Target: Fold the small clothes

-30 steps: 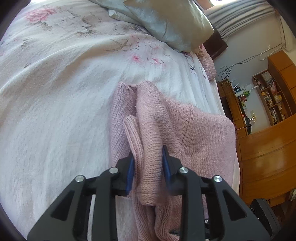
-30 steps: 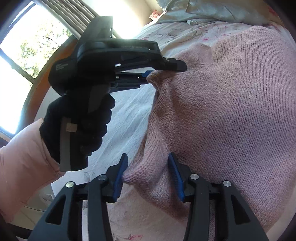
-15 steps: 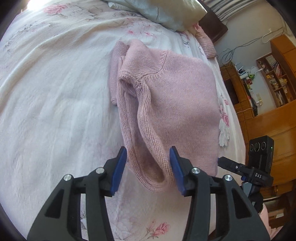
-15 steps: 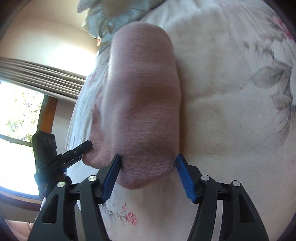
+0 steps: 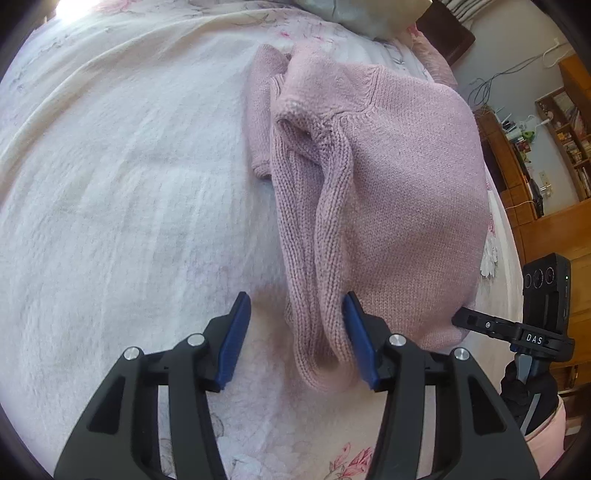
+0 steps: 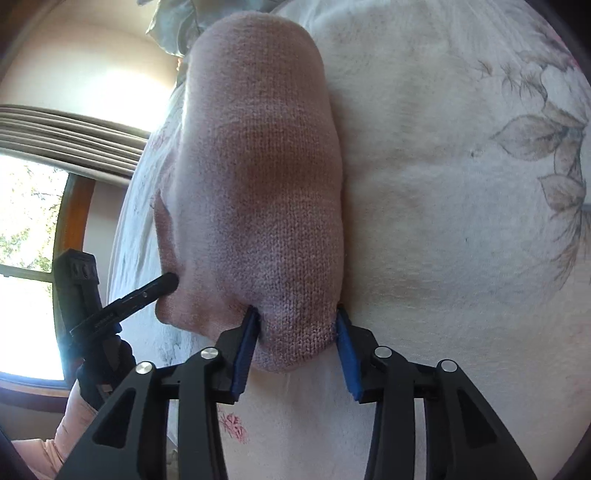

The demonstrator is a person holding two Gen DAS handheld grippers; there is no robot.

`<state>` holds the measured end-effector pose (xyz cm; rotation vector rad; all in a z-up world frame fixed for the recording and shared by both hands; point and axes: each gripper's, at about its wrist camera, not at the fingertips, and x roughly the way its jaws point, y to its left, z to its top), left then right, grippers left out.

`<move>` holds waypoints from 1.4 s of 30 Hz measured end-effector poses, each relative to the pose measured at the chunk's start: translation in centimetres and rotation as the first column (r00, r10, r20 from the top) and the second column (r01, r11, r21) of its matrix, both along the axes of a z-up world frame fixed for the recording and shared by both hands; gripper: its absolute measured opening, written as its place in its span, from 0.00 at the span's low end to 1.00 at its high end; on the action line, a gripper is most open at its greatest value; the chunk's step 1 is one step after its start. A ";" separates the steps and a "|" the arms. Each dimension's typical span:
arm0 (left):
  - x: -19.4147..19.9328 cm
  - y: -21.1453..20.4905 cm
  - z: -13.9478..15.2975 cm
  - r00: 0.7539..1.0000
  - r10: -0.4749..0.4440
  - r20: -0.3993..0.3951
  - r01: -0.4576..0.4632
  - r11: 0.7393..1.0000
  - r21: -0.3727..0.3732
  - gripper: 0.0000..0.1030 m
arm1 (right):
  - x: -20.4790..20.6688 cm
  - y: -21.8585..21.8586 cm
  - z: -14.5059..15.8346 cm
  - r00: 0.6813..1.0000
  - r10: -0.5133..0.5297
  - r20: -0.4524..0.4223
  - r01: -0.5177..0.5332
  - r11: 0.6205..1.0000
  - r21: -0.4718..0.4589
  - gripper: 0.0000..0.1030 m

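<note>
A pink knit sweater (image 5: 406, 192) lies folded on the white floral bedspread (image 5: 129, 221). Its ribbed sleeve (image 5: 314, 258) runs down the left side of the sweater. My left gripper (image 5: 295, 339) is open at the sleeve's cuff, which rests against the right finger. In the right wrist view the sweater (image 6: 258, 166) stretches away from me. My right gripper (image 6: 297, 343) has both pads pressed against the folded near corner of it. The right gripper (image 5: 480, 323) also shows at the sweater's lower right corner in the left view. The left gripper's fingertip (image 6: 162, 286) touches the sweater's left edge.
A grey-green pillow (image 5: 362, 14) lies at the head of the bed. Wooden shelves and cabinets (image 5: 546, 155) stand past the bed's right side. A window (image 6: 26, 258) with a wooden frame is off the bed's other side. A person's black-gloved hand (image 6: 99, 373) holds the left gripper.
My left gripper let go of the sleeve and drew back. The sweater went from lifted to lying flat. The right gripper's fingers widened, then narrowed onto the near corner.
</note>
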<state>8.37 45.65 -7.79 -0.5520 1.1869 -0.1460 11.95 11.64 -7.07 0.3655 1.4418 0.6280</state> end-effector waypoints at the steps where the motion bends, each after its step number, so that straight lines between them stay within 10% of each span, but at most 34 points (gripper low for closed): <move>1: 0.1 0.7 1.1 1.000 0.009 0.022 -0.010 1.000 0.011 0.51 | 0.2 0.2 0.9 1.000 0.005 0.022 -0.005 1.000 -0.003 0.47; 7: 4.7 4.3 6.0 0.986 0.062 0.157 -0.075 0.994 0.077 0.55 | 3.6 1.2 5.5 0.980 0.011 0.199 0.007 0.996 -0.089 0.54; 14: 13.1 2.7 3.2 0.997 0.018 0.070 -0.024 0.996 0.084 0.55 | 6.3 2.9 5.5 0.978 -0.001 0.208 0.024 0.994 -0.104 0.56; 17: 14.0 1.9 2.3 0.999 -0.001 0.047 -0.001 0.999 0.039 0.09 | 6.4 2.7 5.1 0.980 -0.007 0.198 0.025 0.995 -0.092 0.56; 22: 10.2 4.6 3.6 0.967 0.171 0.187 -0.170 0.985 -0.021 0.09 | 6.8 2.9 5.0 0.977 0.012 0.213 0.009 0.995 -0.097 0.60; 26: 10.1 5.0 -0.2 0.984 0.156 0.087 -0.153 0.988 -0.036 0.10 | 6.9 4.1 4.3 0.977 0.039 0.210 -0.015 0.994 -0.112 0.65; 29: 9.7 5.2 0.3 0.983 0.150 0.109 -0.146 0.988 -0.049 0.15 | 6.9 4.1 4.3 0.976 0.042 0.212 -0.019 0.994 -0.111 0.65; 35: 6.0 5.7 2.7 0.985 0.126 0.122 -0.113 0.988 -0.109 0.69 | 6.0 2.5 6.2 0.975 0.028 0.220 -0.020 0.999 -0.043 0.67; 42: 2.9 4.4 0.2 0.996 0.075 0.050 -0.060 0.967 -0.249 0.79 | 4.6 1.7 5.4 0.981 0.051 0.186 -0.052 0.999 -0.002 0.76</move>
